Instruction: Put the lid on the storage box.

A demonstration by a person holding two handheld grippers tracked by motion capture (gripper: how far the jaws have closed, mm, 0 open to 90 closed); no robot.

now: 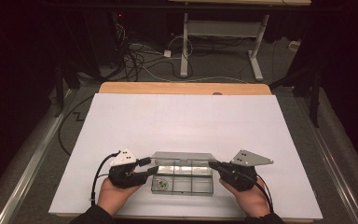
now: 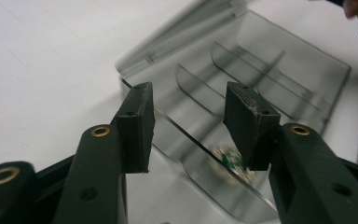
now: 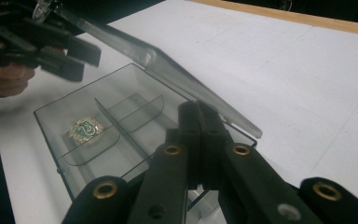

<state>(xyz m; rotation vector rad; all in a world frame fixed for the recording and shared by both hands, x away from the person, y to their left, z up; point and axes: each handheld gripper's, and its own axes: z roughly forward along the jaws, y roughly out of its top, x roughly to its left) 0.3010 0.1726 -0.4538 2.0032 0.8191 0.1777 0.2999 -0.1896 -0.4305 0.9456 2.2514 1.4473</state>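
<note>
Clear plastic made up the box (image 1: 182, 176), a shallow compartmented case near the front edge of the white table (image 1: 182, 116), its long axis running across between the two hands and its lid (image 3: 168, 65) raised along the far side. One small green-and-white badge (image 3: 86, 129) lay in the near left compartment. The left gripper (image 2: 189, 123) sat at the box's left end with its jaws parted and nothing between the pads; the box's near left wall ran just ahead of them, so that hand was nearer the badge. The right gripper (image 3: 198, 135) rested at the right end, jaws pressed together, tips at the box's right wall beside the lid hinge, seemingly steadying it. Both hands lay low, knuckles inward, forearms coming from the front edge.
</note>
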